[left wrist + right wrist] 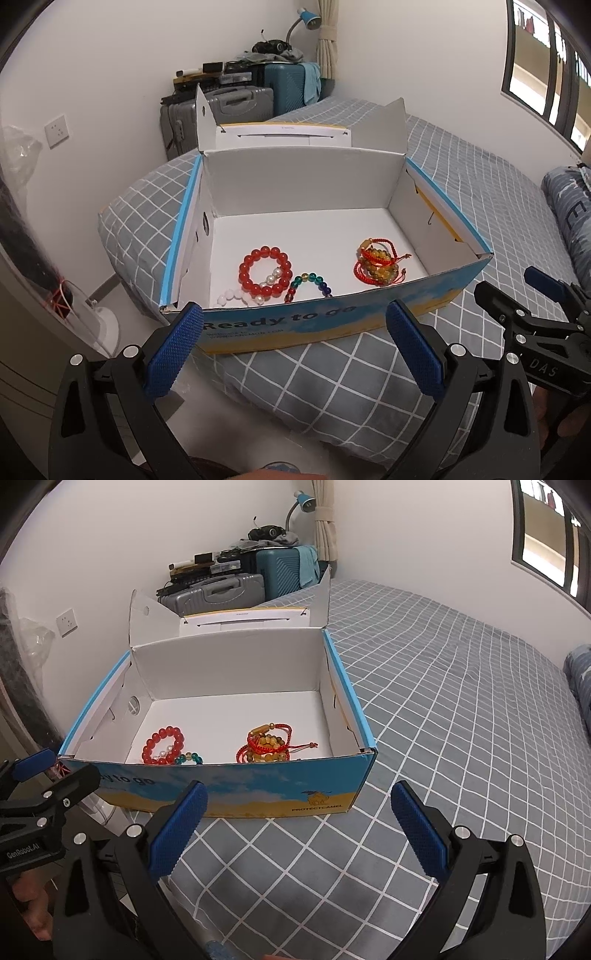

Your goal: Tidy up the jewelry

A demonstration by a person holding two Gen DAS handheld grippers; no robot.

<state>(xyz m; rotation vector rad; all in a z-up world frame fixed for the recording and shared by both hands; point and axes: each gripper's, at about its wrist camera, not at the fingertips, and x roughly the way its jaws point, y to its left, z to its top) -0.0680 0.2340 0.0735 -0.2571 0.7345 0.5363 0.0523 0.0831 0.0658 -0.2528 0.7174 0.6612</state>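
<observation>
We are holding our left gripper (291,347) and right gripper (295,827) wide apart, gripping nothing, hovering just short of the open box (258,794) sitting on the checked bed (461,720). Inside are lying a red bead bracelet (265,272), a multicoloured bracelet (309,283), white beads (231,296) and a red-corded amber bundle (378,266).

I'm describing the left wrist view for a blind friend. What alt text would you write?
An open shoebox on a grey checked bed holds a red bead bracelet, a multicoloured one and a red-corded amber bundle. The open left gripper hovers before it, empty.
</observation>
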